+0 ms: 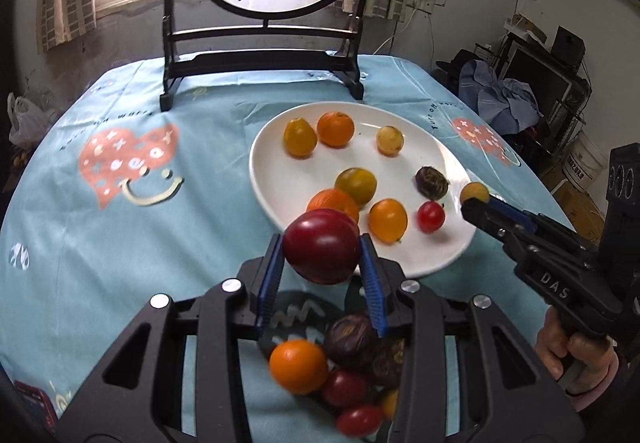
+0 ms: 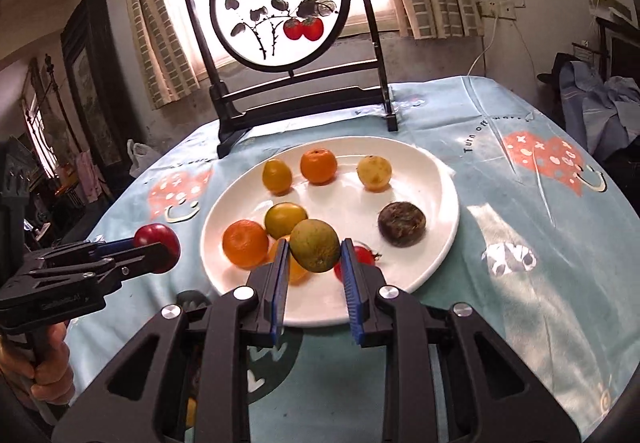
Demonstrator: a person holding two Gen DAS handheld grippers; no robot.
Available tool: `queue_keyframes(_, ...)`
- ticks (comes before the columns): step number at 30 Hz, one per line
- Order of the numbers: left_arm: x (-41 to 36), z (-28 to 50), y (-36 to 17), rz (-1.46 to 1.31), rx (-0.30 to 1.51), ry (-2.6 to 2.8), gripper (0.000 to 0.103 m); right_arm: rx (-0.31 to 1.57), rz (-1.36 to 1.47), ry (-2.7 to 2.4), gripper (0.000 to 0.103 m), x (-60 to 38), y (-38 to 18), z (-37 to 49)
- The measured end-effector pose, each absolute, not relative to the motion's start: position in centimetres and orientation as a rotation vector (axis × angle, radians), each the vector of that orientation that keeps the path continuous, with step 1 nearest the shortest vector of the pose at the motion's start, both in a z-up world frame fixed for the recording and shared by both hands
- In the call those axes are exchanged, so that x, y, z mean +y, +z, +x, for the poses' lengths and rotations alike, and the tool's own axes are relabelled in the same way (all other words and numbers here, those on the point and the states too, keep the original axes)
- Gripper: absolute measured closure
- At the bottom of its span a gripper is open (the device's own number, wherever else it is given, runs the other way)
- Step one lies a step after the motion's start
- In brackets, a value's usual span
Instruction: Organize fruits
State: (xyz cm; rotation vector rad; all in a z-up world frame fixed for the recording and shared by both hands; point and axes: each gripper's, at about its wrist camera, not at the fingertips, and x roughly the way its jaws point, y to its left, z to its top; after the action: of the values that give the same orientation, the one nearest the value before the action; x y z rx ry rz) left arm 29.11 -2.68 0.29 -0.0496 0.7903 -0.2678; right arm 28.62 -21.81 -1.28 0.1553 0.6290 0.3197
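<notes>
Above the near rim of a glossy white oval plate [image 2: 436, 179], the left gripper [image 1: 322, 263] has its ribbed blue fingers [image 1: 269, 279] clamped on a smooth dark-red plum [image 1: 322, 245]. The right gripper [image 2: 315, 263] pinches a dull, speckled green-yellow fruit [image 2: 315, 245]. Round oranges and tomatoes dot the plate. A pale-blue printed cloth [image 2: 520, 211] covers the surface; a black-framed painted screen [image 2: 280, 3] stands before a curtained window.

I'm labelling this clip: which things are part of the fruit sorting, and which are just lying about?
Part of the job:
left gripper holding the red fruit
right gripper holding the greenish fruit
white plate
fruit pile below the left gripper

Just there:
painted screen
tablecloth
</notes>
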Motion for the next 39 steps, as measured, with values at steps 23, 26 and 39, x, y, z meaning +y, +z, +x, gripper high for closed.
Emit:
queue_keyframes(23, 6.1, 22.9, -2.1, -0.152, 0.766, 0.053, 0.003, 0.88, 0.103, 0.599, 0.038, -17.5, -3.3, 22.7)
queue_keyframes(26, 5.8, 22.4, -2.2, -0.125, 0.76, 0.065, 0.003, 0.906, 0.003, 0.608, 0.038, -16.0, -3.9, 21.9)
queue_keyframes(39, 5.5, 22.0, -2.0, -0.103, 0.768, 0.054, 0.003, 0.941, -0.124, 0.643, 0.06, -14.0, -5.6, 20.5)
